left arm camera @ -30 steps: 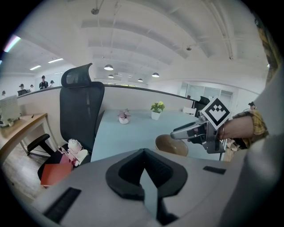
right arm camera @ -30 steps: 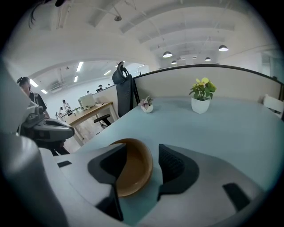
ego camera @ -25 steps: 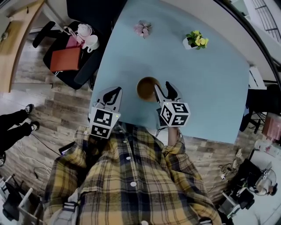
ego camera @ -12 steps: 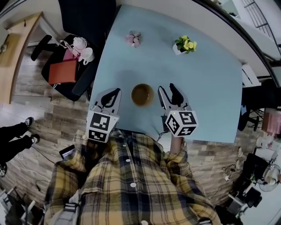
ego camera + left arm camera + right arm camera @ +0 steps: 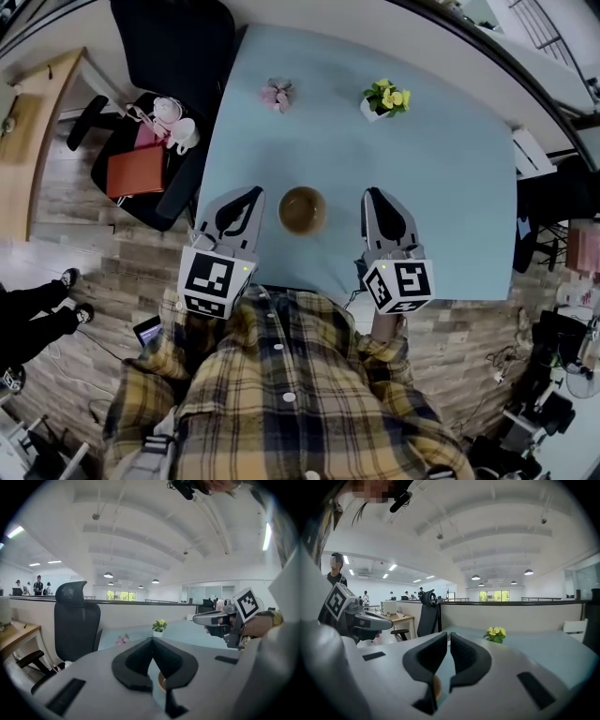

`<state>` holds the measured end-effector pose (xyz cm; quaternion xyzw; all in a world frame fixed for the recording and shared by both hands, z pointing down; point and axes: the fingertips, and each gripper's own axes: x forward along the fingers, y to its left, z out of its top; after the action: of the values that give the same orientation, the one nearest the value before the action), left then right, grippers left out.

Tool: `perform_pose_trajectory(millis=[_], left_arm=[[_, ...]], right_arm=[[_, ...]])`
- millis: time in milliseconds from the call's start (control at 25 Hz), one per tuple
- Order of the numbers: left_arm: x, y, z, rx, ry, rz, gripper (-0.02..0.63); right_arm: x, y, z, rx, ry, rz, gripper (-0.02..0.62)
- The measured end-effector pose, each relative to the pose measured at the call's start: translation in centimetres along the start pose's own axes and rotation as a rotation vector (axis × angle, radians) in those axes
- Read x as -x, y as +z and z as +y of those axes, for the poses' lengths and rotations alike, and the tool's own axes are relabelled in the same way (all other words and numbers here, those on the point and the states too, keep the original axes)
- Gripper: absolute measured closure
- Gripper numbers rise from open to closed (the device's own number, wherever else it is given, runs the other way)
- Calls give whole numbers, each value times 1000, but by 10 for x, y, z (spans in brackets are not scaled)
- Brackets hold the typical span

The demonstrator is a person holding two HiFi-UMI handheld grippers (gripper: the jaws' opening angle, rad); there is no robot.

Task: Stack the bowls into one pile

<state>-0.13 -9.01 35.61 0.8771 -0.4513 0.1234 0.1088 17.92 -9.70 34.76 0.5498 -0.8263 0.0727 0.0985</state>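
Nearest, the left gripper [image 5: 247, 197] has its jaws clenched on nothing. The jaws of the right gripper [image 5: 375, 199] are closing, with only a thin slit left and nothing inside it. Both hang over the near part of the table [image 5: 450, 187]. The bowl pile [image 5: 302, 209] stands on the table between the two jaw tips, near to each and lower than them; how many bowls are in it I cannot tell. I judge the risk is a sideways swing of either tip, which would push the pile toward the near edge. Beyond the jaws the table is open until the pink flower [image 5: 277, 94] and the yellow flower pot [image 5: 382, 98], well apart from the pile
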Motion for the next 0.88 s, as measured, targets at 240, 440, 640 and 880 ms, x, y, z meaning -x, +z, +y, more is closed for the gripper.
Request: perform_pose_trajectory(millis=[240, 440, 640, 880], left_arm=[[3, 1, -6, 4, -14, -1, 615], [6, -8, -2, 21, -4, 18, 615], [6, -13, 4, 33, 13, 26, 615], [4, -15, 5, 31, 17, 29, 615]], right_arm=[[13, -2, -2, -7, -4, 2, 592], [22, -8, -5, -23, -19, 13, 592], [27, -13, -9, -54, -38, 15, 592], [28, -15, -10, -58, -41, 15, 594]])
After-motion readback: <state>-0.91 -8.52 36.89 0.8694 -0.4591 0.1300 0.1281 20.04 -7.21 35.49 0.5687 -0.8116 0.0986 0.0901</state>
